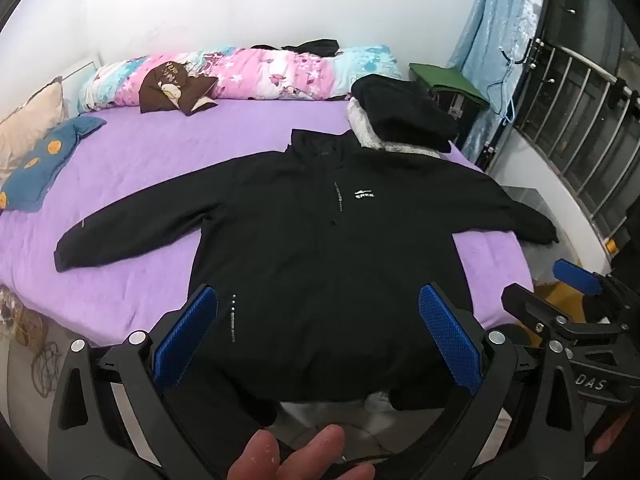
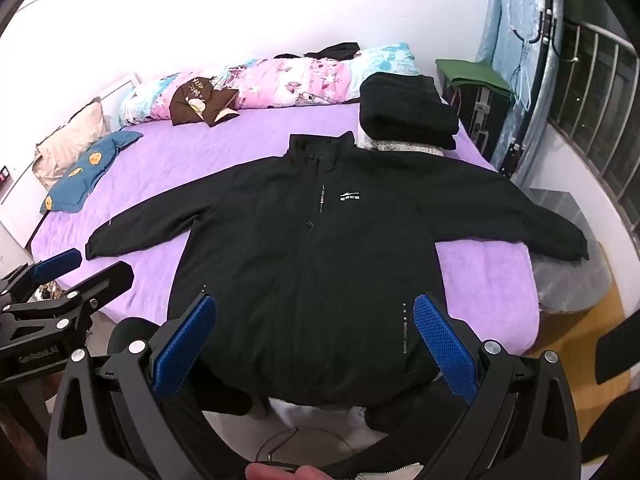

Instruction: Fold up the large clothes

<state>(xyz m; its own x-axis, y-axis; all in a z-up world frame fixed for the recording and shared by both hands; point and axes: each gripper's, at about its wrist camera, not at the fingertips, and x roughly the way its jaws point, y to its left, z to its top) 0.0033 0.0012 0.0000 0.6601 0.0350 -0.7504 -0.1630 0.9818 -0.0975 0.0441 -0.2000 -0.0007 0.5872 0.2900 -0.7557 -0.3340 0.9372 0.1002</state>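
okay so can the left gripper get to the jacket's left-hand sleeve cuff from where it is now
Probably yes. The left gripper is open, holds nothing, and hovers over the black jacket's hem. That sleeve cuff lies flat on bare purple sheet, with nothing lying between.

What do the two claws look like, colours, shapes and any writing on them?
Both match. The left claw and right claw have black angular frames with cut-out openings and silver round bolts. Each finger carries a long blue pad with a fine bumpy texture. White lettering shows on the bodies: "DAS" on the right one, "GenRobot.AI" on the left.
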